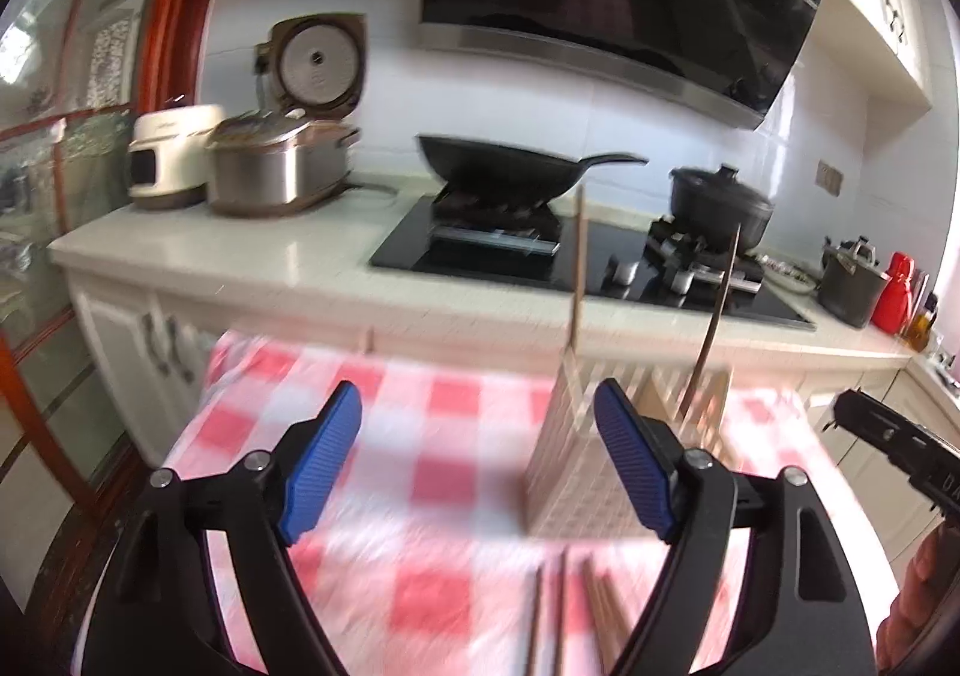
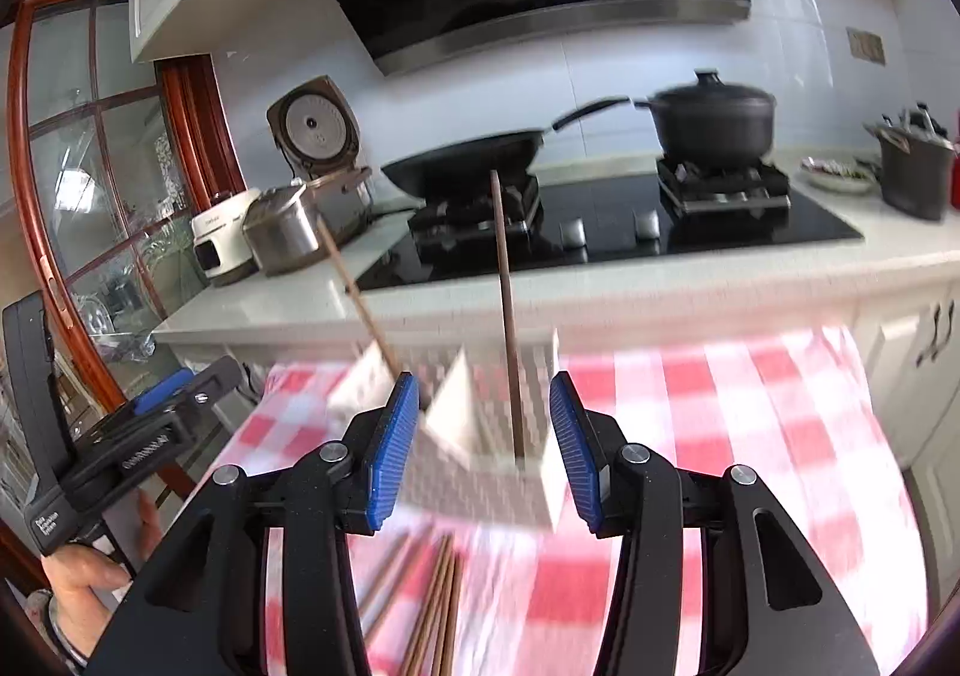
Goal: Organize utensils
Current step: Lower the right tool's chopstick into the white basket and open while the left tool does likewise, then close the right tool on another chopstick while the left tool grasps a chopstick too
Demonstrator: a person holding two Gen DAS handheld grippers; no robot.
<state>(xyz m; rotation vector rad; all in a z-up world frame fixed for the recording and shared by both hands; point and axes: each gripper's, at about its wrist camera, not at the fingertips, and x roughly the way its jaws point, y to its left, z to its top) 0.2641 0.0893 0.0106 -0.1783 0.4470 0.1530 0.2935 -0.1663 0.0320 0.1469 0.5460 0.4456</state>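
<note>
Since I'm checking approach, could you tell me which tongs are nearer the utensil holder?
Right. The right tongs sit open directly before the utensil holder; the left tongs, also open, hover to its left with the holder behind one finger.

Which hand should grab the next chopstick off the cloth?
Probably right. The loose chopsticks lie just below the open right gripper, near its fingers. The left gripper, also open, has them off to its right side.

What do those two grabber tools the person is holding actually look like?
Each gripper, left and right, is black plastic with silver pivot bolts and two ribbed blue finger pads. The left one's body carries white lettering. A bare hand holds it; no cables visible.
</note>
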